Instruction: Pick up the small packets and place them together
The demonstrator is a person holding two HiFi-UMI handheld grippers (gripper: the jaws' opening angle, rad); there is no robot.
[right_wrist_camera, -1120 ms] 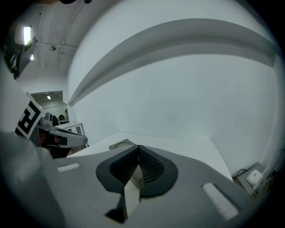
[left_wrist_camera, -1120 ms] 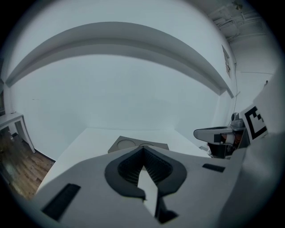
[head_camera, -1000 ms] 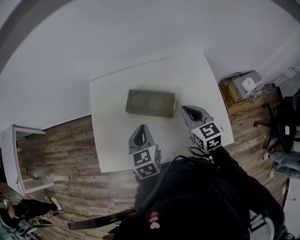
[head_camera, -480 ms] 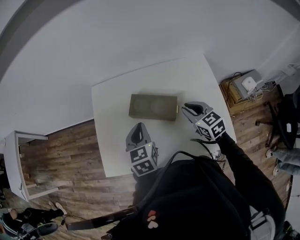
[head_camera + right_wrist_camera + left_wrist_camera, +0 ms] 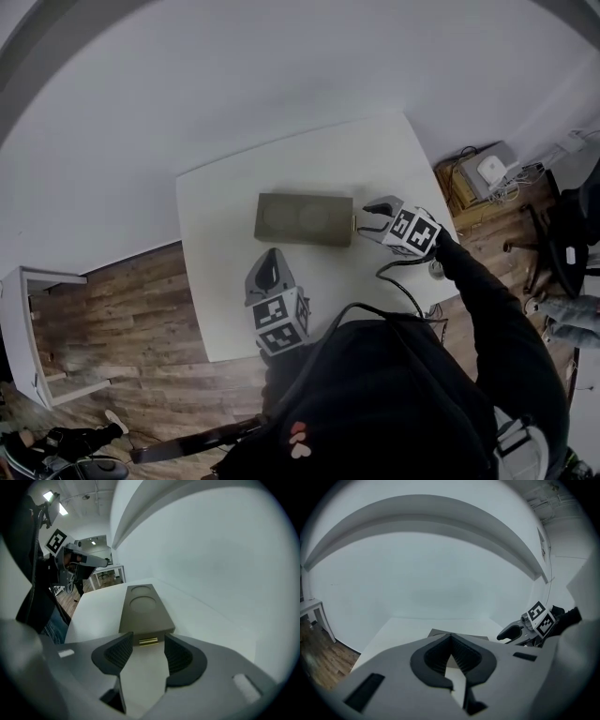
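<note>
At the near edge of the white worktop, the left gripper hovers, jaws together and empty. Beyond it, the right gripper, jaws just opened wide, straddles a small gold packet without pressing it, at the end of the olive box.

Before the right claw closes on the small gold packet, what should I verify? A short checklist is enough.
1. Right claw open: ok; its jaws have just been opening, nothing between them yet.
2. Gold packet straight ahead of its tips: ok.
3. Packet free from the olive box end: cannot tell.
4. Left claw shut, away from the packet: ok.
</note>
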